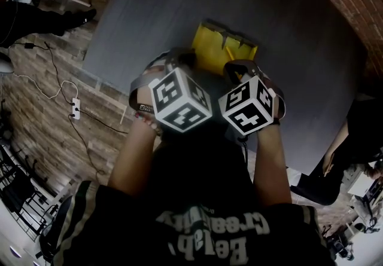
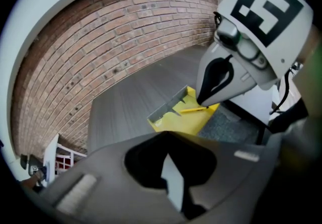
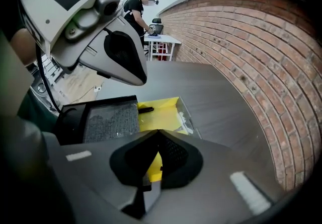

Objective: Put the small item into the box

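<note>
An open yellow box (image 1: 224, 49) sits on the dark grey table (image 1: 299, 37). Both grippers hover side by side just over its near edge. My left gripper (image 1: 181, 58) has its jaws meeting at the tips, and I see nothing between them (image 2: 168, 135). My right gripper (image 1: 237, 69) is shut the same way (image 3: 158, 132). Inside the box (image 3: 161, 117) a small dark thin item (image 3: 146, 109) lies near one wall; in the left gripper view it shows as a thin stick (image 2: 193, 109). A grey flap (image 2: 168, 108) stands on the box's far side.
A black tray with a grey foam pad (image 3: 108, 120) lies beside the box. A brick wall (image 3: 241, 52) curves round the table's far side. A person (image 3: 136, 9) stands at a white table behind. Cables and a power strip (image 1: 75, 108) lie on the wooden floor.
</note>
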